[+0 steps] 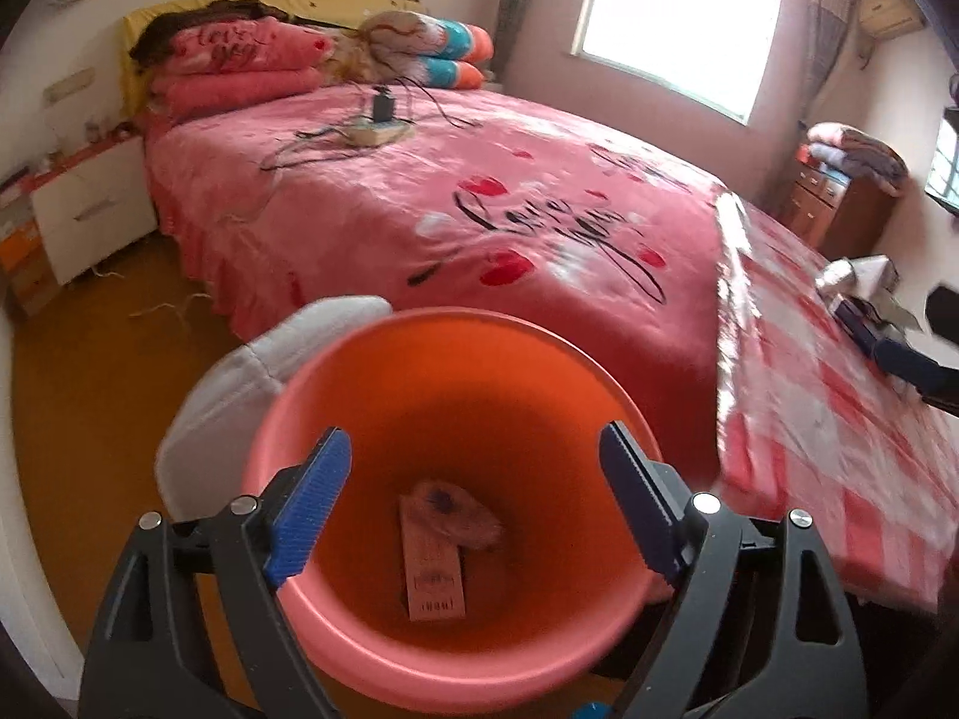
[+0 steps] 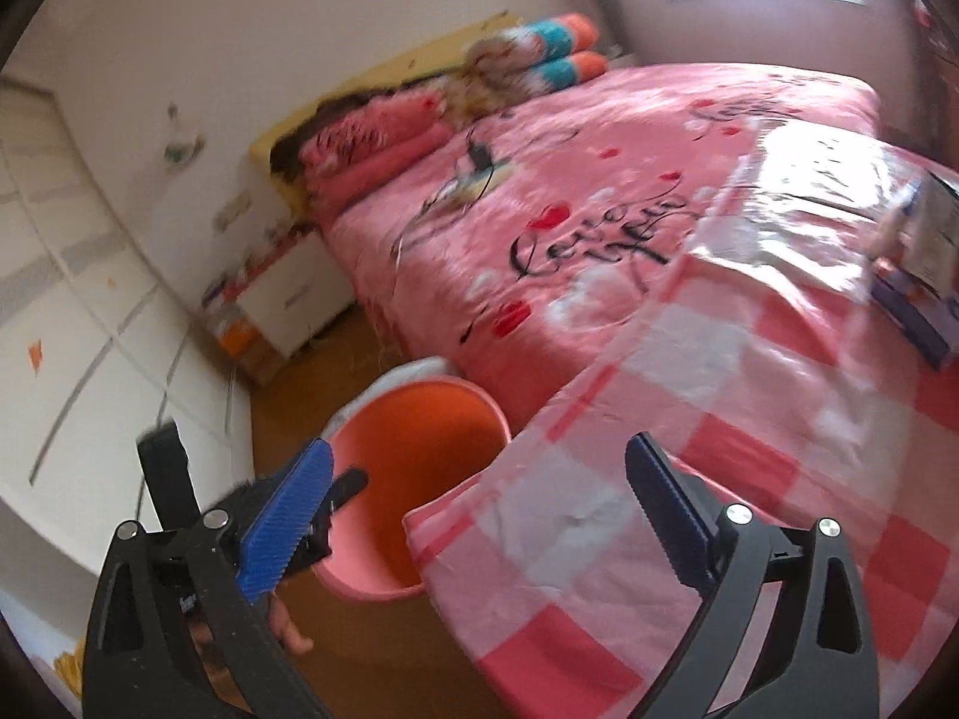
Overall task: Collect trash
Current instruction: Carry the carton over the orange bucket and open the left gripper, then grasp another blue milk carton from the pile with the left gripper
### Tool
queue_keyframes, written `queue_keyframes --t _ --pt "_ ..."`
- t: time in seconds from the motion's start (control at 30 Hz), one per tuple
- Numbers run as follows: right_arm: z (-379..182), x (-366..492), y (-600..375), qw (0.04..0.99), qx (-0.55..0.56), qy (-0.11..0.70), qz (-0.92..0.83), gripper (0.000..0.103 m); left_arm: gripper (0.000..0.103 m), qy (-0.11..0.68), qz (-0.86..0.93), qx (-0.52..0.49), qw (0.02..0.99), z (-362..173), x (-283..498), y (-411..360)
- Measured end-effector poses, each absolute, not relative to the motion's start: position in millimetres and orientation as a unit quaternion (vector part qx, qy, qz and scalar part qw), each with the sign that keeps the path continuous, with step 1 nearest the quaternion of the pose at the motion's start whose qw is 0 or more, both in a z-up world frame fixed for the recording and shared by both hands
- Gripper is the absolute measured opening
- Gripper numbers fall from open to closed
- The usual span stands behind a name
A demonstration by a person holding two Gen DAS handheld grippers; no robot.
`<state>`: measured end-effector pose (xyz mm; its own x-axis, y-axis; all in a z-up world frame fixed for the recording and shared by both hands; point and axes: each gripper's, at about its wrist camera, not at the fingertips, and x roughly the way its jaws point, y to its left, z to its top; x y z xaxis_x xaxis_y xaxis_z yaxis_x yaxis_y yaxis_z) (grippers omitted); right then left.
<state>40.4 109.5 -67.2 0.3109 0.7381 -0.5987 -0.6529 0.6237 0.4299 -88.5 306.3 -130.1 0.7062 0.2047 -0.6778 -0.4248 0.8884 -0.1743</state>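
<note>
A paper slip (image 1: 434, 563) and a crumpled wrapper (image 1: 458, 515) lie at the bottom of the orange bin (image 1: 455, 359), directly below and between the left gripper (image 1: 473, 503)'s wide, empty jaws; the slip's long axis runs away from them. Probably just-dropped trash. The right gripper (image 2: 479, 509), equally wide and empty, hangs over the checkered cloth (image 2: 749, 419) beside the bin.

- Daylight pours in through the window (image 1: 677, 18), blown out to white.
- Glare streaks the checked cloth (image 2: 749, 395).
- Both views are smeared by motion blur.
- Fisheye bends walls; corners go black.
</note>
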Motion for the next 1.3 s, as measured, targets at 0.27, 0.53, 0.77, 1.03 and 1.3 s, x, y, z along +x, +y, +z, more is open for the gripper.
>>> queue_keyframes --t 0.27,0.53,0.77,1.03,1.3 --pt "-71 39 82 0.818 0.097 0.383 0.419 0.098 0.086 0.398 0.200 -0.130 0.886 -137 -83 293" --pt "-75 30 80 0.814 0.082 0.386 0.426 0.098 0.086 0.403 0.198 -0.092 0.889 -128 -84 283" --pt "-77 34 62 0.816 0.089 0.383 0.423 0.098 0.086 0.398 0.198 -0.065 0.893 -112 -77 267" --pt "-78 46 28 0.822 0.112 0.383 0.407 0.098 0.086 0.398 0.167 -0.037 0.901 -92 -57 229" --pt "-76 59 -18 0.842 0.142 0.376 0.361 0.098 0.085 0.399 0.129 -0.006 0.908 -74 -28 181"
